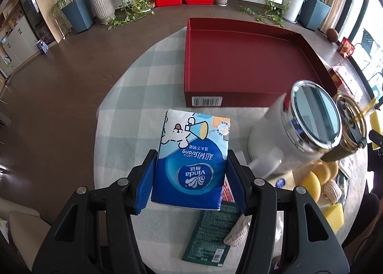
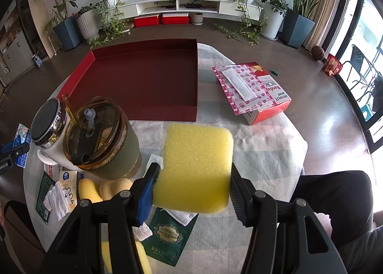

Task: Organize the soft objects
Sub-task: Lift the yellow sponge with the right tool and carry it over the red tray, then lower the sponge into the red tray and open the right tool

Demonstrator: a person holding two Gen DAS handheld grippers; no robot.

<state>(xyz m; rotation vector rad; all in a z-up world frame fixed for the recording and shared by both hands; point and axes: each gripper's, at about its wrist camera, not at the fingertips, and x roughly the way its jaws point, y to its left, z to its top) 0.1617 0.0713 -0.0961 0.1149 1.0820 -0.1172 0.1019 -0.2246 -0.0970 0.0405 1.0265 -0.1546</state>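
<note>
**Two grippers, two soft loads in the air**

Two catches are on show at once. The left gripper (image 1: 191, 178) has its blue pads clamped on both long sides of a blue tissue pack (image 1: 194, 159), carried above the checked table (image 1: 134, 96) with its far end sticking out past the fingertips. Ahead of that gripper and slightly to its right lies the shallow red tray (image 1: 239, 63), its floor bare. Close on the right stand a white jar with a chrome-rimmed lid (image 1: 299, 130) and, just beyond it, an amber-lidded tumbler (image 1: 349, 130).

Over to the right gripper (image 2: 194, 187): its jaws are pressed into the near end of a yellow sponge (image 2: 198, 166), which is lifted off the table (image 2: 263, 149) and reaches forward from the fingers. The red tray (image 2: 143, 77) sits ahead and to the left here. The amber-lidded tumbler (image 2: 105, 139) and the white jar (image 2: 47, 130) stand close on the left, touching each other. A red bandage box (image 2: 261, 94) lies ahead to the right, well clear. Below the gripper rests a green sachet (image 2: 167, 238), and two yellow puffs (image 2: 100, 190) sit near the tumbler's base.
</note>
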